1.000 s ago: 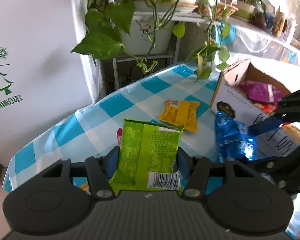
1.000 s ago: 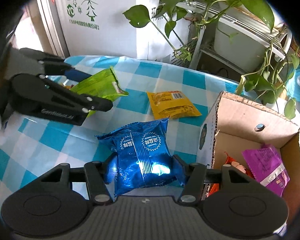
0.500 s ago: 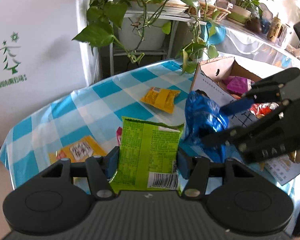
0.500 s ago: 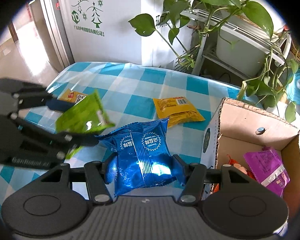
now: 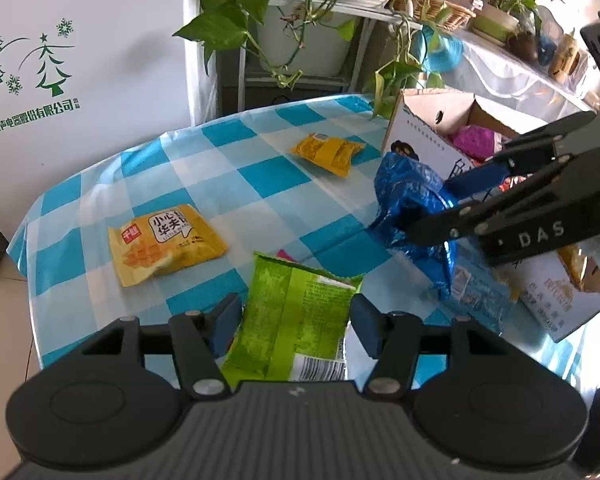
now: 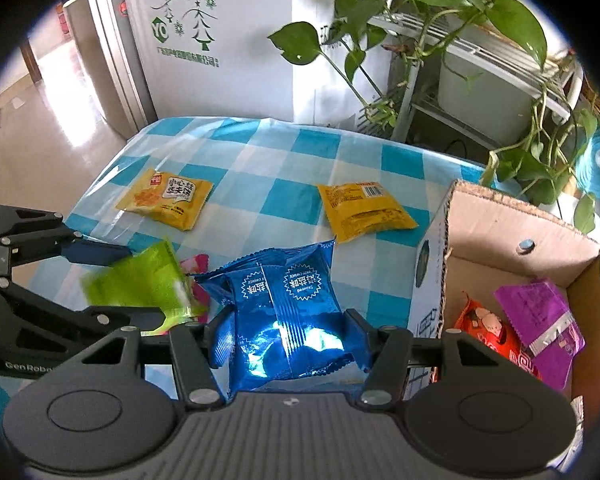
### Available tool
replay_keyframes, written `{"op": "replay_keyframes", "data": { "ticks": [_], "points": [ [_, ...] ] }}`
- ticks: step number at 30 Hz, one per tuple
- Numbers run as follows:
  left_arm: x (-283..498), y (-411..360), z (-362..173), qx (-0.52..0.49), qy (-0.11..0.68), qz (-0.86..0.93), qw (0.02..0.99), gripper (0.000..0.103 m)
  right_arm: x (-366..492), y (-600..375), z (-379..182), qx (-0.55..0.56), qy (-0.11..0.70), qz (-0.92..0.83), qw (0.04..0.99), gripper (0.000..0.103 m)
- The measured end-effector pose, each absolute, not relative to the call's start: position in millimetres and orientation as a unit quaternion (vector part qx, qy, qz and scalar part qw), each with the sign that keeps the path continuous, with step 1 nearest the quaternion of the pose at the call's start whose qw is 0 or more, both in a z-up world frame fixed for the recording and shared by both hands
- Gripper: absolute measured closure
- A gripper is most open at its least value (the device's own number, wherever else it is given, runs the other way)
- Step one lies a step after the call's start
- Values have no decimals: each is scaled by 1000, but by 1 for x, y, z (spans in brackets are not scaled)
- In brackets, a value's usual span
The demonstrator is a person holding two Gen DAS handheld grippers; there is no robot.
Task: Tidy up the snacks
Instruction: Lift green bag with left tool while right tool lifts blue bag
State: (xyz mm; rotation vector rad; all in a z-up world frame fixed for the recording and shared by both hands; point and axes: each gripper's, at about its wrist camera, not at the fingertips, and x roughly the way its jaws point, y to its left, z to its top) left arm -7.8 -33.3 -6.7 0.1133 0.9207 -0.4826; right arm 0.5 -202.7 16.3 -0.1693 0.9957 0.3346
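Green packet (image 5: 296, 312) points away lengthwise, pinched by left gripper (image 5: 296, 322).

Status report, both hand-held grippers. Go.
Left hand-held gripper shut on green packet. Right hand-held gripper shut on blue packet, beside box. Nothing blocking.

glossy foil blue packet (image 6: 288, 320), matt cardboard box (image 6: 500, 216)
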Motion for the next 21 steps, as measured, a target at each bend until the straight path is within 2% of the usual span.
{"op": "replay_keyframes", "data": {
  "ticks": [6,8,13,15,19,21],
  "points": [
    [-4,-44,-7,64,435,-234,867,37,4,-209,16,-70,479,142,863,40],
    [-6,-48,-6,73,438,-246,862,32,3,-209,16,-69,479,144,863,40],
    [-10,-53,-10,93,436,-235,864,31,5,-207,15,-73,480,146,862,40],
    [-10,-53,-12,97,437,-230,864,34,5,-206,15,-73,479,146,862,40],
    [-13,-54,-12,96,438,-240,861,50,5,-206,15,-73,480,146,862,40],
    [-16,-54,-11,98,433,-238,864,53,4,-205,17,-72,478,146,863,40]
  ]
}}
